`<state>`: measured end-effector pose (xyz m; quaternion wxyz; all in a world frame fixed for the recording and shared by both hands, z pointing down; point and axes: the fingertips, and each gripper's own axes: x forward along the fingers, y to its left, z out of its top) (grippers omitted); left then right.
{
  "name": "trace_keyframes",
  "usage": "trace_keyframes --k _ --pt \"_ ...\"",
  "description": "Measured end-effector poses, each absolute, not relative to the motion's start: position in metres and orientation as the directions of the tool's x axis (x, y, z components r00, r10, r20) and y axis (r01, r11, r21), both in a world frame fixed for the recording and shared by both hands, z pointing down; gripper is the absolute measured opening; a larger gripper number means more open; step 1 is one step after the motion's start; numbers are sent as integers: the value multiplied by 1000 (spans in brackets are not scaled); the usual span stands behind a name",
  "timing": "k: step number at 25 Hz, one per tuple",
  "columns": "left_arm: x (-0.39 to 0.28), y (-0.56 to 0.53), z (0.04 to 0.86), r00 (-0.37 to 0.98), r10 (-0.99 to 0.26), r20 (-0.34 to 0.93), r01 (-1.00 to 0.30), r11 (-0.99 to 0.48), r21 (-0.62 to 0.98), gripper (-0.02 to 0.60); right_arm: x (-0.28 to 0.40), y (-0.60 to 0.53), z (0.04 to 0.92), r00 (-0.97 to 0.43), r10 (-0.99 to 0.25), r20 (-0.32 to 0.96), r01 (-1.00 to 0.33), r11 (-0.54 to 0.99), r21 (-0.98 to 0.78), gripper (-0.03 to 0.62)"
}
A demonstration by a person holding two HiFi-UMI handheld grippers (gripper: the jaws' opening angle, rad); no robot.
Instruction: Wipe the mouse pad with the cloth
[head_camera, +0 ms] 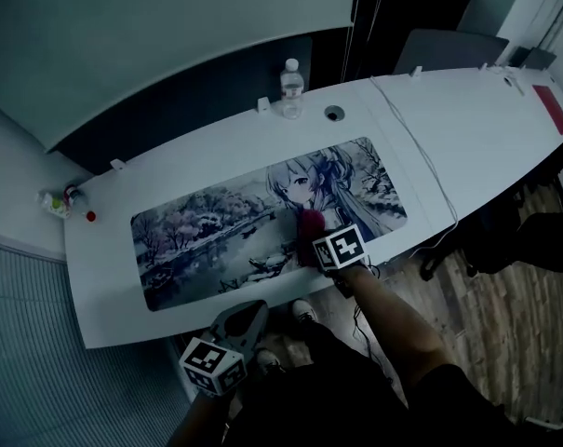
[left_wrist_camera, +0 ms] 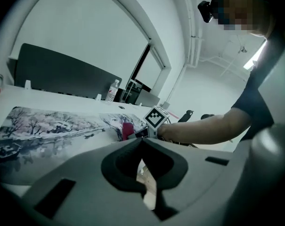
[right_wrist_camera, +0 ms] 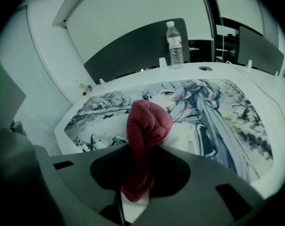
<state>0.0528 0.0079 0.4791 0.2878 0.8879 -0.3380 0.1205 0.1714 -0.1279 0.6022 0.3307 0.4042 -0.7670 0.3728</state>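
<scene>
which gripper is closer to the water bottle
Right. The right gripper holds the red cloth over the mouse pad, with the water bottle past its far edge. The left gripper hangs off the table, farther back.

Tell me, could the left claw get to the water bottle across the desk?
Probably, with a long stretch. The left claw hangs off the near edge of the desk, the water bottle stands at the far edge, and mainly the flat mouse pad lies between.

The cloth (right_wrist_camera: 147, 121) deep red, ribbed weave; mouse pad (head_camera: 197, 236) printed in greys and whites, a pale-haired drawn girl beside snowy trees and water; surface (head_camera: 486, 138) plain white; bottle (head_camera: 291, 87) clear, white cap.
</scene>
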Motion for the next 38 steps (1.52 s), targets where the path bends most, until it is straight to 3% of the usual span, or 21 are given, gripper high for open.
trace_keyframes --k 20,38 --pt "144 -26 493 822 -390 415 -557 -699 448 6 384 -134 614 -272 -454 849 -962 156 -225 110" --pt "166 -46 488 827 -377 416 -546 -716 436 6 427 -151 618 -209 -493 844 -977 146 -157 110"
